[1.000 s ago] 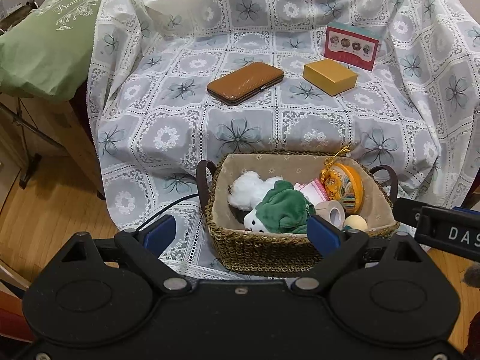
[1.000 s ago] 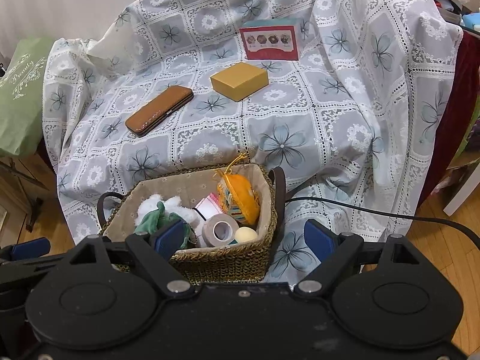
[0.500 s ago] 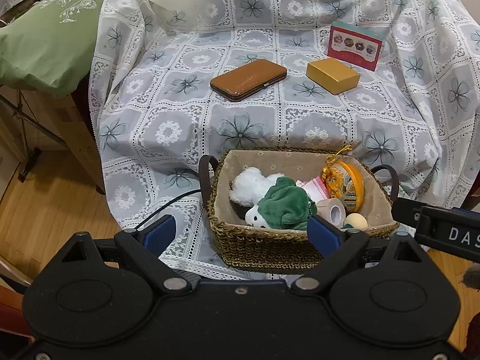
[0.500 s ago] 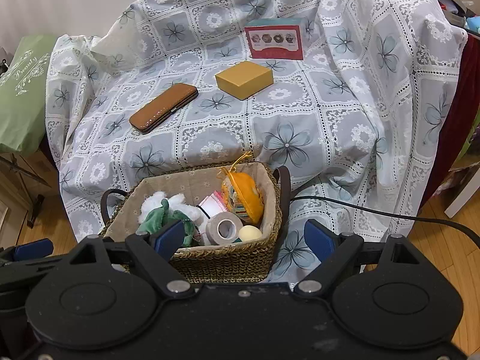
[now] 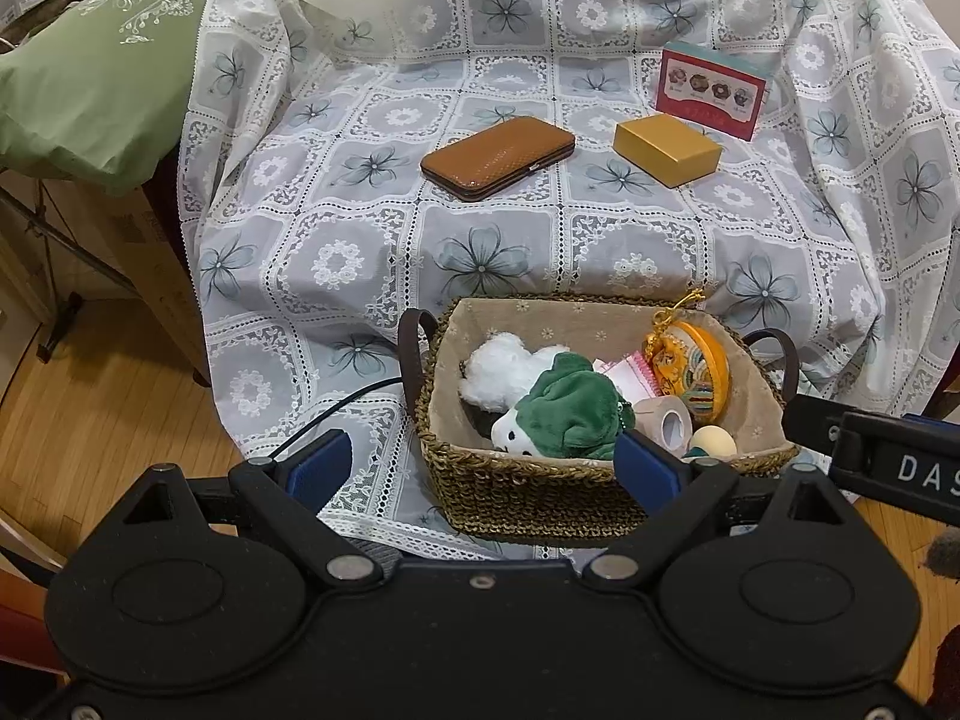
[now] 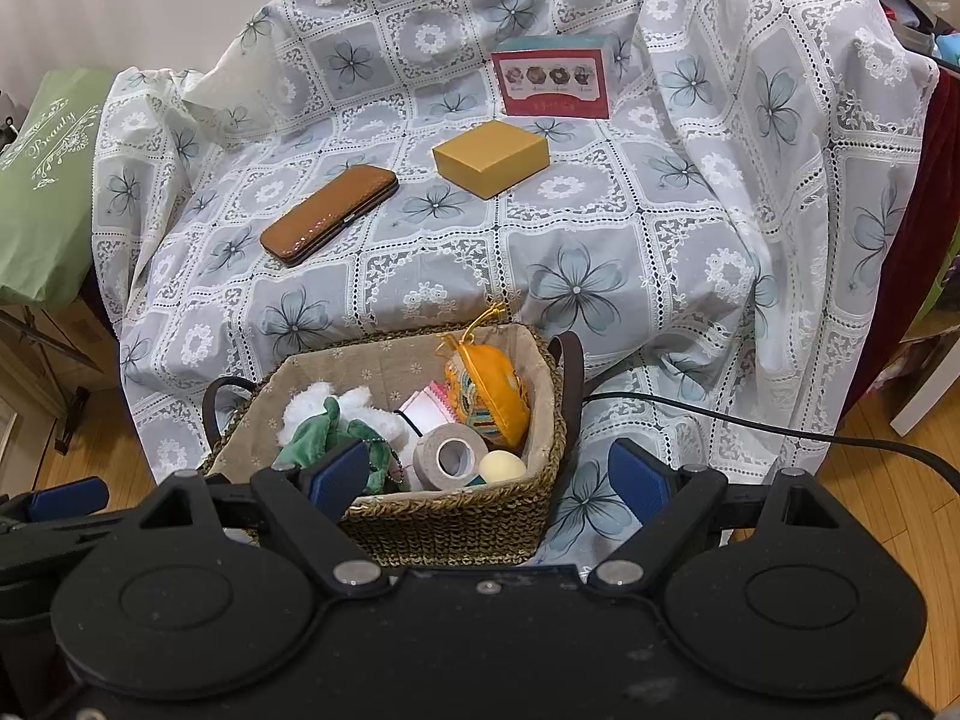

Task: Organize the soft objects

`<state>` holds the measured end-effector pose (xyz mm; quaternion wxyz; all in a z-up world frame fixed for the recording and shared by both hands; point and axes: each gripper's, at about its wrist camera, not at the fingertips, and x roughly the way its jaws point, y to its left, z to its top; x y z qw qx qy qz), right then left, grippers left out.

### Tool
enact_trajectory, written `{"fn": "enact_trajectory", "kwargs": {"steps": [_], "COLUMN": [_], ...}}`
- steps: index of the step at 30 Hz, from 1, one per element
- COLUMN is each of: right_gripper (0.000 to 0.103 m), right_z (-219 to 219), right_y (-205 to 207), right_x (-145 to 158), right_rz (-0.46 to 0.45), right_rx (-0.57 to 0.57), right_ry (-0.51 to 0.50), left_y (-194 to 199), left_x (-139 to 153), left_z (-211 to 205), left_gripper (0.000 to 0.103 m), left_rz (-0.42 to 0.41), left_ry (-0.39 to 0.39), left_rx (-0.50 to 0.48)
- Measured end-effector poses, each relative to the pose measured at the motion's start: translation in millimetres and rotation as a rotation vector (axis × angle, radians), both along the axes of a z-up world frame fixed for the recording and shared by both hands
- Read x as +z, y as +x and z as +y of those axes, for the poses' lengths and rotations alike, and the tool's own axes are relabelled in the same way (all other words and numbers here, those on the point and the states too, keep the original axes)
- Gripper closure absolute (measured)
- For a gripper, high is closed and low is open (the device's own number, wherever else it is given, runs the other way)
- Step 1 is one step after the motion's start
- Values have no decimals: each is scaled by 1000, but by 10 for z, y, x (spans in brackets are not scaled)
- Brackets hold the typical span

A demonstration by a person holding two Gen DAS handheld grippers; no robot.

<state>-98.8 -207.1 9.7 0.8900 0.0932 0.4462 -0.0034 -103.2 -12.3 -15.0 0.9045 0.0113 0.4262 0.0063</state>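
A woven basket (image 5: pixel 528 495) (image 6: pixel 456 525) stands at the near edge of the lace-covered seat. In it lie a white plush (image 5: pixel 504 366), a green plush (image 5: pixel 570 408) (image 6: pixel 312 432), a pink packet (image 5: pixel 624 372), an orange embroidered pouch (image 5: pixel 696 366) (image 6: pixel 489 390), a tape roll (image 5: pixel 663 423) (image 6: pixel 450 456) and a pale ball (image 5: pixel 711 441) (image 6: pixel 501 465). My left gripper (image 5: pixel 483 471) is open and empty, just in front of the basket. My right gripper (image 6: pixel 486 474) is open and empty, over the basket's near right rim.
On the seat behind lie a brown case (image 5: pixel 498 157) (image 6: pixel 330 215), a yellow box (image 5: pixel 666 149) (image 6: pixel 491 157) and a red card box (image 5: pixel 711 89) (image 6: pixel 552 84). A green bag (image 5: pixel 102 60) hangs at the left. A black cable (image 6: pixel 750 420) runs right of the basket. Wooden floor lies below.
Both grippers have drawn back and risen slightly; the basket and seat appear a little farther and lower in both views. Jaws stay open. Nothing in the basket moved.
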Motion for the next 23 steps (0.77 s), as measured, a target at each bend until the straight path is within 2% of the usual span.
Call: {"fn": "enact_trajectory", "kwargs": {"steps": [23], "right_gripper": [16], "right_z": [-2], "right_y": [9], "right_x": [-32], "right_rz": [10], "right_rx": [6], "right_ry": [5], "left_y": [-1], "left_x": [-39], "left_z": [-46], "left_gripper": [12], "left_rz": [15], "left_ry": [9], "left_rx": [5]}}
